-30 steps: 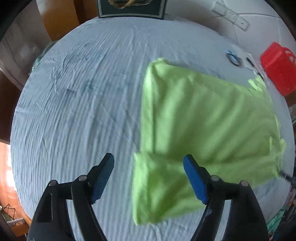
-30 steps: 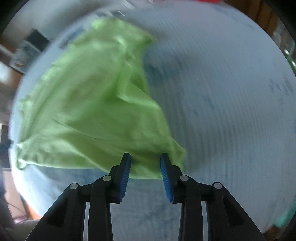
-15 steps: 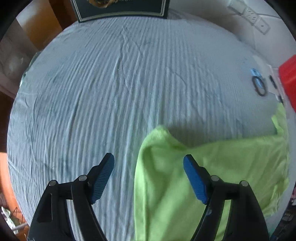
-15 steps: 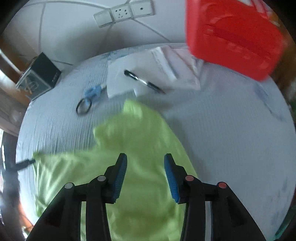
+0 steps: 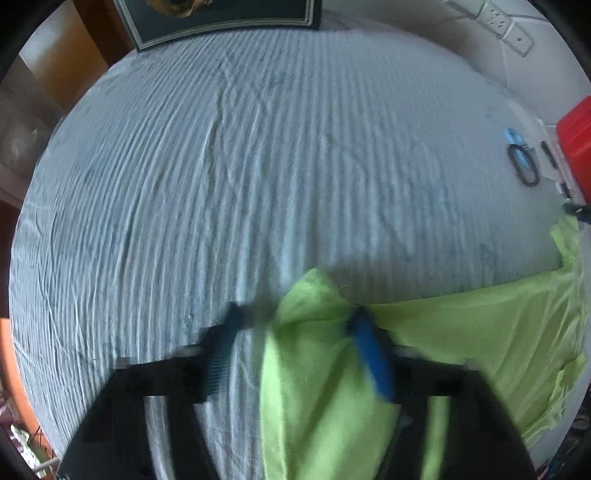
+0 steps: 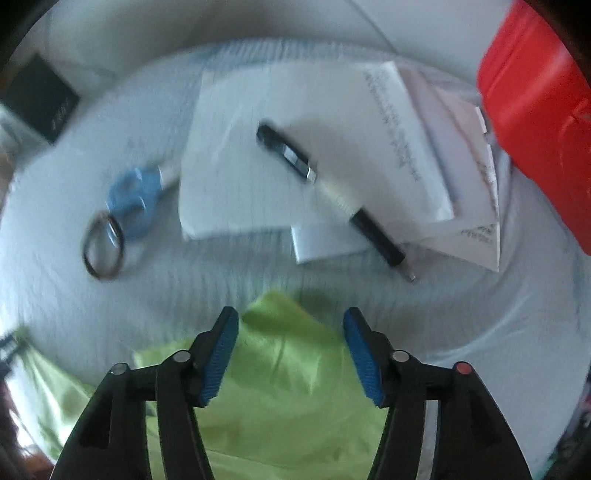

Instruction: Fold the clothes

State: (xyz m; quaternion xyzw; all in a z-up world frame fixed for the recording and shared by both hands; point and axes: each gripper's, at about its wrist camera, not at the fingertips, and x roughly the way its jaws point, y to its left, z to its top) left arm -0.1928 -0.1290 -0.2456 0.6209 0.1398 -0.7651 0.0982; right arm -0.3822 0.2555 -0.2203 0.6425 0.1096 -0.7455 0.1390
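Blue-grey cloth with thin raised stripes and small wrinkles covers the tabletop (image 5: 229,177). It fills most of the left wrist view. A white wall with a plug strip (image 5: 498,18) stands behind the tabletop. A dark picture frame (image 5: 221,14) leans at the far edge of the tabletop, and brown wood shows past its left side.

The green shirt (image 5: 461,339) lies on the near right part of the tabletop. It is soft, thin and bright lime. One corner of it is bunched up into a little peak.

The left gripper (image 5: 295,350) is blurry. Its jaws are apart, with the shirt's peak between them. The shirt lies against the blue right pad, but I cannot tell if it is pinched.

The right gripper (image 6: 290,354) has its jaws wide open. Another corner of the shirt sits between its ridged blue pads, not squeezed.

Past the shirt, white papers (image 6: 295,147) lie flat on the tabletop. A black pen (image 6: 332,195) lies across the papers. Blue-handled scissors (image 6: 133,199) and a dark round ring (image 6: 103,251) lie just left of the papers. A shiny red plastic box (image 6: 543,122) sits just right of the papers. A small black box (image 6: 37,96) sits far to the left of the papers.
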